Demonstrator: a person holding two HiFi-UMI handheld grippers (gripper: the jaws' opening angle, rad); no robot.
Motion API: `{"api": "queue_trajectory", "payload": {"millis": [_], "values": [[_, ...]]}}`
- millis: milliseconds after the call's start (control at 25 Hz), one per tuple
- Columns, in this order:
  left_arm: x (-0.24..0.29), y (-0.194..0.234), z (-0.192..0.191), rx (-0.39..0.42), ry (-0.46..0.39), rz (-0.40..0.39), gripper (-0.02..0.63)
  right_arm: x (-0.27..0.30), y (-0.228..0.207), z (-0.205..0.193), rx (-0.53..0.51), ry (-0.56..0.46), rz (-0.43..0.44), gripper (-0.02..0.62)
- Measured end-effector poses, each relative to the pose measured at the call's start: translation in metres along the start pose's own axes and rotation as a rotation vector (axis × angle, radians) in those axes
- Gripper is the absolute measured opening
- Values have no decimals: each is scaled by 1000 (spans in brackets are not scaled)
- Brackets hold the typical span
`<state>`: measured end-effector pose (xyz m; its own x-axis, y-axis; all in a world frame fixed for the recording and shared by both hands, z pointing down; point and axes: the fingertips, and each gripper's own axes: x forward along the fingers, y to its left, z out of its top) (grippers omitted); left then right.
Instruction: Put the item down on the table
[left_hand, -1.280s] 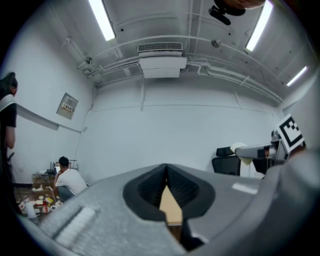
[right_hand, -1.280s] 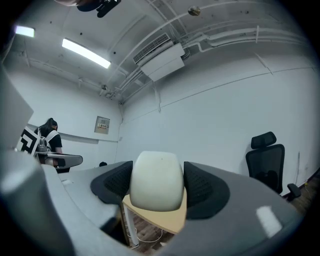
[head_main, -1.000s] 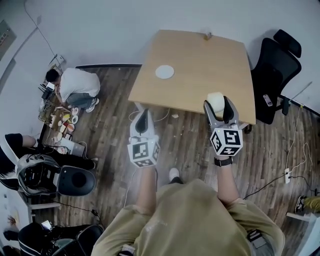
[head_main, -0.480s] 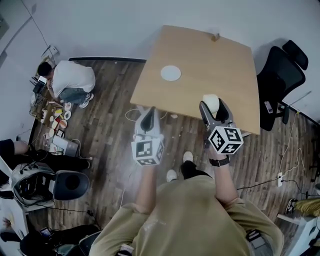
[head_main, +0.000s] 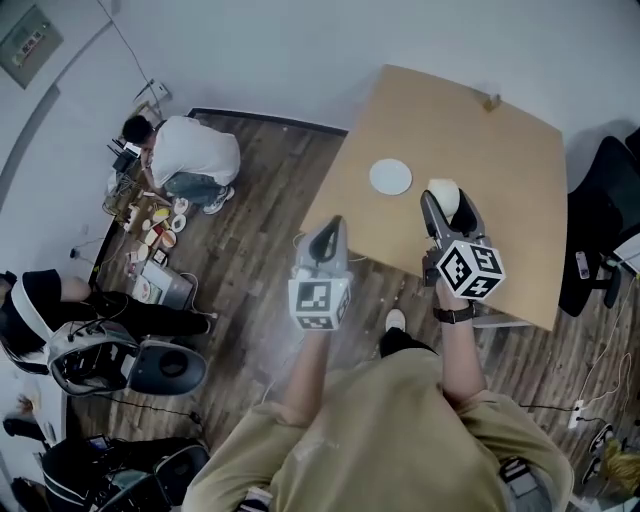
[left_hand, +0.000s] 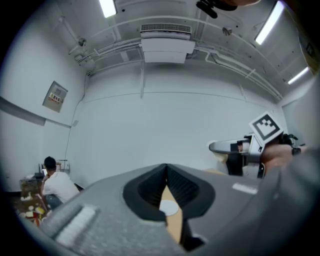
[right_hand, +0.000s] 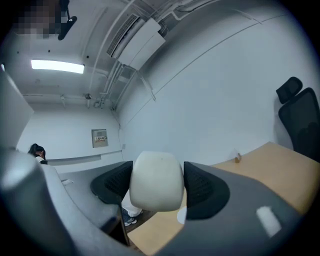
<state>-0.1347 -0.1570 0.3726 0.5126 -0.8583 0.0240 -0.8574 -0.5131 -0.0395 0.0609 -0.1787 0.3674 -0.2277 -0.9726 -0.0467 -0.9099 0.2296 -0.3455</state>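
Observation:
My right gripper (head_main: 446, 203) is shut on a pale, rounded white item (head_main: 443, 191), held above the wooden table (head_main: 500, 200) just right of a white plate (head_main: 390, 177). In the right gripper view the item (right_hand: 156, 180) fills the space between the dark pads, with the table (right_hand: 260, 162) and a sliver of the plate (right_hand: 181, 216) below. My left gripper (head_main: 327, 236) hangs shut and empty near the table's near left edge. In the left gripper view its jaws (left_hand: 166, 175) meet, and the plate (left_hand: 170, 208) shows through the gap.
A small brown object (head_main: 490, 101) sits at the table's far edge. A black office chair (head_main: 600, 225) stands right of the table. A person in a white shirt (head_main: 190, 152) crouches by floor clutter (head_main: 150, 225) at left. Another chair (head_main: 165, 367) stands lower left.
The table has drawn nearer and both grippers have advanced. The right gripper, still holding the white item, has gone from the table's front edge to over its top beside the plate.

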Motion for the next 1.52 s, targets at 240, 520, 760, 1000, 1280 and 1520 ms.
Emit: {"api": "queue_trajectory", "payload": {"millis": [240,520,760,1000,1280,1520], "values": [[65,13,22,38,-5,55,2,78,-25,26,29,-20,94,322],[125,3,1,63,47,99,2,125,-64,11,24,29,148,322],[163,-9,-15,15,78,77,2,134,-88,8,11,51,145,322],[191,-15,-23,-4,84,46,2,140,-109,-3,-12,74,119,322],[224,-6,-48,-70,102,-3,2,167,-115,-24,-82,121,114,322],[258,7,-76,-95,157,-31,2,200,-125,-50,-104,197,96,322]]}}
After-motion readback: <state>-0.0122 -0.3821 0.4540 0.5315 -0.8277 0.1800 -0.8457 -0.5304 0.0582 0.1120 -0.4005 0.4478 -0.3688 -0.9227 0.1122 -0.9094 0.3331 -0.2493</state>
